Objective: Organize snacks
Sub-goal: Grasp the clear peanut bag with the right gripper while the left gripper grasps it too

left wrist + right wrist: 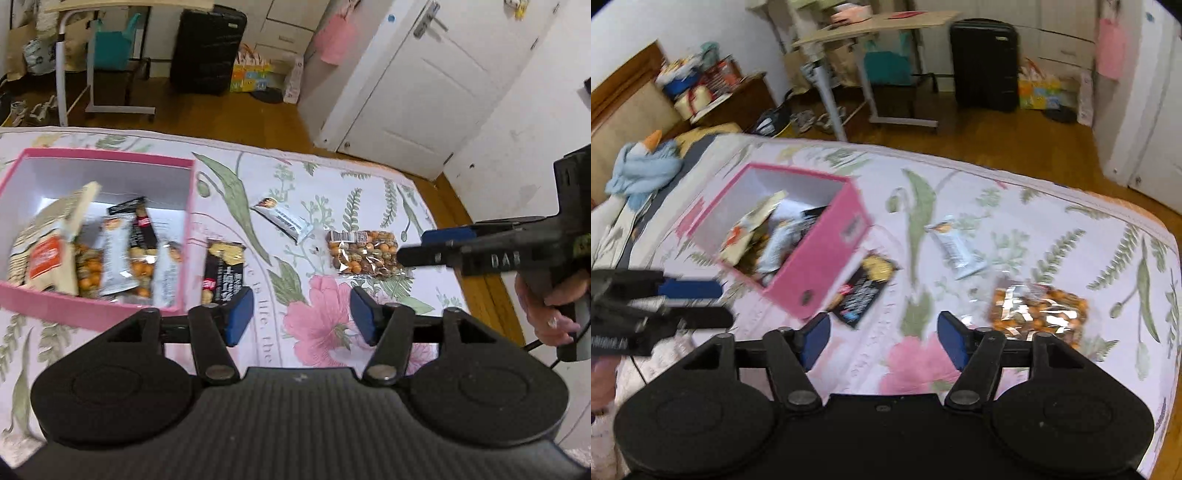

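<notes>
A pink box (92, 306) (820, 266) holding several snack packets stands on the floral bedspread. Beside it lies a black snack packet (223, 271) (862, 291). A white bar packet (284, 219) (955, 251) and a clear bag of orange nuts (364, 254) (1039, 312) lie to the right. My left gripper (301, 317) is open and empty above the spread, its left pad near the black packet. My right gripper (882, 341) is open and empty, hovering between the black packet and the nut bag; it also shows in the left wrist view (436, 245) next to the nut bag.
The bed's far edge (295, 151) drops to a wooden floor. A black suitcase (207, 48), a rolling side table (871, 33) and a white door (436, 81) stand beyond. A blue plush toy (642, 166) lies left of the box.
</notes>
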`<action>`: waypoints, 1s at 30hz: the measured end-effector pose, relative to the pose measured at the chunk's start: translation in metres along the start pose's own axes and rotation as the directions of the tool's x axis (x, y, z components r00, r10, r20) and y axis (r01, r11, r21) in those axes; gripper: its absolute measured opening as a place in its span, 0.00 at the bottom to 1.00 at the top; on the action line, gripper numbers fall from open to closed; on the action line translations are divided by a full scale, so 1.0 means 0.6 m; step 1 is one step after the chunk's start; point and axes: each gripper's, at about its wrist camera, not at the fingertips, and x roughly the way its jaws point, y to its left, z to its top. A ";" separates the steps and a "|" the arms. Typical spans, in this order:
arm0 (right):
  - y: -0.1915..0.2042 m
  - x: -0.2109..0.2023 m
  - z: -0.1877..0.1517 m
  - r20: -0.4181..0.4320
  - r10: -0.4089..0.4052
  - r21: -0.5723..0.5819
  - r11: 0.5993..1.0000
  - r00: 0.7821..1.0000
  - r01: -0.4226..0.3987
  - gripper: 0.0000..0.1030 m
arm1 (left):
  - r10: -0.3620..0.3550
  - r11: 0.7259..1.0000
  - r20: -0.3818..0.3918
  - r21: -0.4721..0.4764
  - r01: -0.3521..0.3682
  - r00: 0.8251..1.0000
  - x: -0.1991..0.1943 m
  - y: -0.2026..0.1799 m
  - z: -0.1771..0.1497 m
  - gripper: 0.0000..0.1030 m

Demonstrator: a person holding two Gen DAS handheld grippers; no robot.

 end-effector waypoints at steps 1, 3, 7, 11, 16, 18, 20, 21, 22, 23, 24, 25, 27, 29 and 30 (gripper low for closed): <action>-0.025 0.007 -0.005 0.006 -0.013 0.041 0.999 1.000 0.013 0.72 | 0.003 1.000 0.006 0.009 -0.003 1.000 0.014 -0.008 0.003 0.63; -0.091 0.024 -0.014 -0.003 -0.028 0.174 0.984 1.000 0.028 0.72 | 0.000 1.000 0.019 0.027 0.000 1.000 0.050 -0.022 0.013 0.65; -0.205 0.053 -0.039 0.023 -0.030 0.367 0.930 0.999 0.020 0.72 | -0.008 1.000 0.007 0.026 0.007 1.000 0.128 -0.036 0.030 0.66; -0.286 0.084 -0.067 0.041 -0.099 0.431 0.899 0.994 0.071 0.73 | -0.038 0.999 -0.017 -0.013 0.038 0.999 0.215 -0.040 0.039 0.66; -0.360 0.128 -0.085 0.025 -0.121 0.491 0.866 0.992 0.094 0.81 | -0.032 0.995 -0.049 -0.094 0.028 0.998 0.323 -0.031 0.028 0.66; -0.386 0.149 -0.091 0.005 -0.121 0.506 0.857 0.993 0.102 0.81 | -0.032 0.993 -0.058 -0.118 0.025 0.998 0.355 -0.026 0.019 0.66; -0.410 0.165 -0.102 -0.006 -0.103 0.538 0.838 0.995 0.090 0.82 | -0.028 0.990 -0.068 -0.143 0.018 0.997 0.384 -0.022 0.014 0.66; -0.422 0.173 -0.109 -0.003 -0.075 0.567 0.822 0.997 0.063 0.83 | -0.039 0.987 -0.072 -0.160 0.027 0.997 0.400 -0.019 0.013 0.66; -0.432 0.178 -0.116 0.016 -0.047 0.592 0.806 0.999 0.029 0.85 | -0.047 0.984 -0.075 -0.174 0.033 0.996 0.411 -0.017 0.012 0.66; -0.435 0.177 -0.120 0.040 -0.030 0.606 0.796 0.999 0.000 0.85 | -0.053 0.981 -0.076 -0.189 0.038 0.996 0.422 -0.015 0.012 0.66; -0.441 0.178 -0.122 0.070 0.000 0.620 0.783 0.998 -0.044 0.86 | -0.061 0.979 -0.077 -0.199 0.045 0.995 0.432 -0.013 0.012 0.66; -0.443 0.178 -0.123 0.085 0.037 0.629 0.773 0.996 -0.082 0.86 | -0.072 0.977 -0.079 -0.205 0.054 0.994 0.442 -0.013 0.013 0.65; -0.445 0.186 -0.122 0.086 0.104 0.638 0.758 0.991 -0.135 0.86 | -0.097 0.976 -0.076 -0.204 0.080 0.992 0.457 -0.016 0.016 0.64; -0.439 0.191 -0.114 0.067 0.101 0.610 0.784 0.993 -0.121 0.86 | -0.127 0.975 -0.077 -0.195 0.110 0.989 0.472 -0.021 0.020 0.64; -0.434 0.193 -0.110 0.057 0.101 0.587 0.802 0.993 -0.115 0.85 | -0.144 0.973 -0.077 -0.192 0.127 0.987 0.478 -0.024 0.021 0.64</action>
